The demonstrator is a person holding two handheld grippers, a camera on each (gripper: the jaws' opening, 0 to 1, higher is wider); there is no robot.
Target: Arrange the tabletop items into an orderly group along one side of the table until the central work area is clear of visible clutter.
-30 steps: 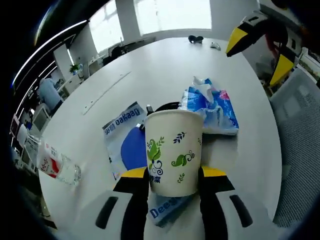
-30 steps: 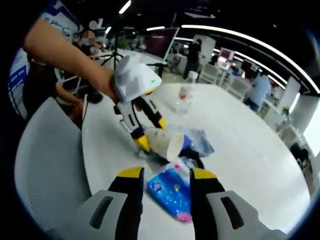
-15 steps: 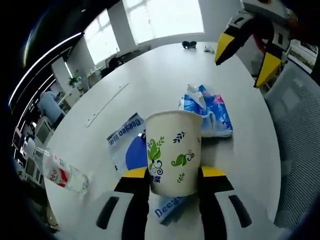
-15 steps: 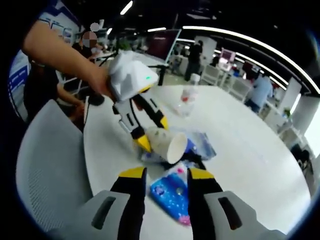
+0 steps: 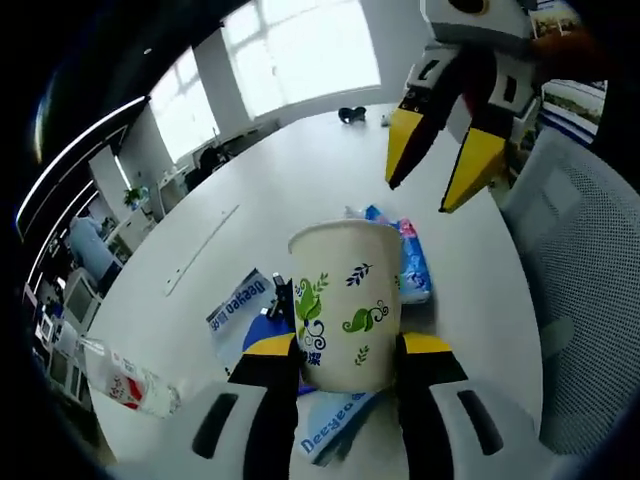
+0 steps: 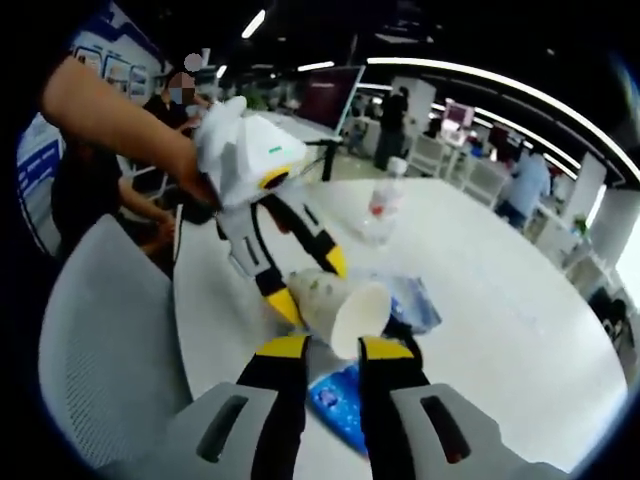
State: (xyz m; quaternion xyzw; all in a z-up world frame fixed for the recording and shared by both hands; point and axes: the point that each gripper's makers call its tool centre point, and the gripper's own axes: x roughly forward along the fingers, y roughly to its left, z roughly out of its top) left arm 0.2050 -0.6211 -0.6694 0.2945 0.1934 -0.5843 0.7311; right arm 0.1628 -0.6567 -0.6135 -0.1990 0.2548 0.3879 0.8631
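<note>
Left gripper (image 5: 345,350) is clamped on the cup (image 5: 346,300) at its base, above the table (image 5: 300,190) at 6 o'clock, light and crushable I'd say, so gentle; right gripper (image 6: 333,352) hangs apart, empty.

Grey mesh chair (image 5: 585,300) beside the white table (image 5: 300,180).

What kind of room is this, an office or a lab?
Most likely an open-plan office or meeting area. A large round white table stands beside grey mesh office chairs, with long ceiling strip lights, big bright windows and people at desks with monitors behind.
</note>
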